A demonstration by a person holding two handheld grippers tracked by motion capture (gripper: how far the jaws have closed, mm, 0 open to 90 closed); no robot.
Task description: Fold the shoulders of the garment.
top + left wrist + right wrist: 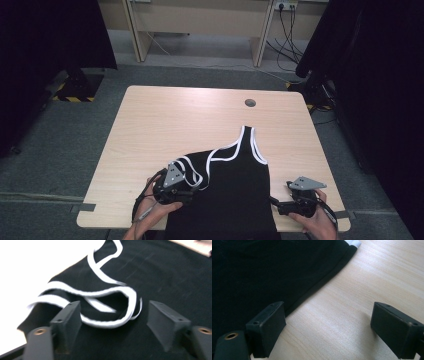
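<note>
Black tank top [235,185] with white trim lies flat on the near half of the light wooden table [165,120], its hem running off the 6 o'clock edge. Left gripper [192,187], at 7 o'clock of the garment, stands released over a crumpled white-edged strap [110,298]; the strap loop lies between the 2 spread jaws, no pad pressing it. Right gripper [274,202], at 4 o'clock, is also released: 1 jaw over the garment's side edge [317,287], the other over bare wood. A round cable hole [250,103] sits at the table's 1 o'clock. Grey floor [55,145], dark curtains [380,75] and desk legs [140,40] surround it. The left gripper view is blurred.
</note>
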